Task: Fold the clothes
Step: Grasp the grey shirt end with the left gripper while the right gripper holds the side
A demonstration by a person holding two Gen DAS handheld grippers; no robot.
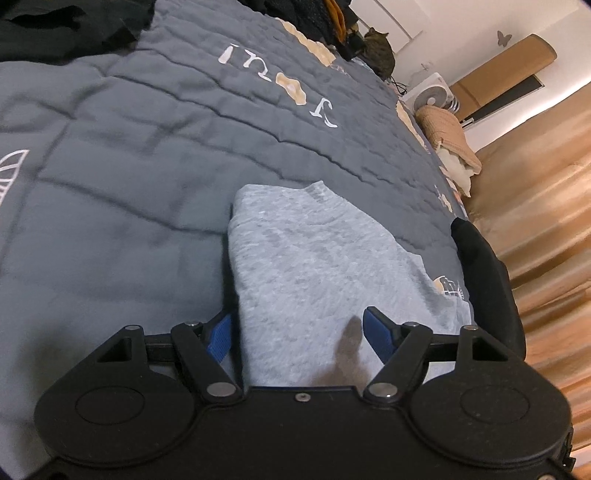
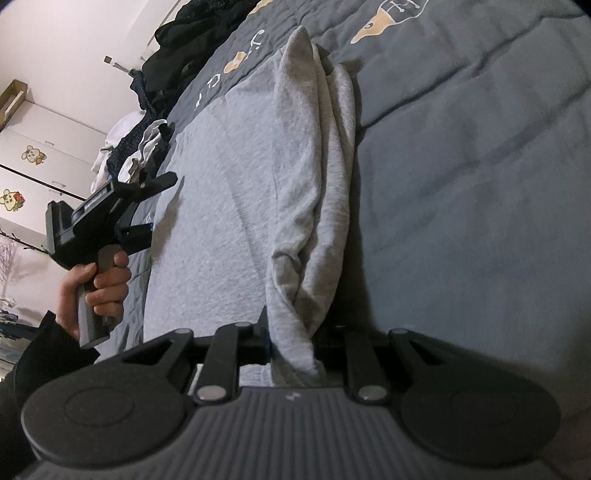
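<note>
Grey sweatshirt (image 1: 317, 266) fabric is seen spread on a dark quilted bedspread (image 1: 122, 206) in the left wrist view, directly ahead of the left gripper (image 1: 295, 332), whose blue pads (image 1: 218, 338) are held apart on either side of the near edge without pressing it. A heap of dark clothes (image 1: 62, 29) is seen at the far corner of the bed, a cat (image 1: 378, 50) beyond it, and a fan (image 1: 432, 98) and beige blanket (image 1: 448, 136) beside the wooden floor (image 1: 539, 221).

In the right wrist view, a bunched fold of the sweatshirt (image 2: 310, 206) is pinched by the nearly closed right gripper (image 2: 291, 347). At the garment's left edge the left gripper (image 2: 147, 206) is held by a hand (image 2: 98, 284); more clothes (image 2: 147, 147) are piled behind it.
</note>
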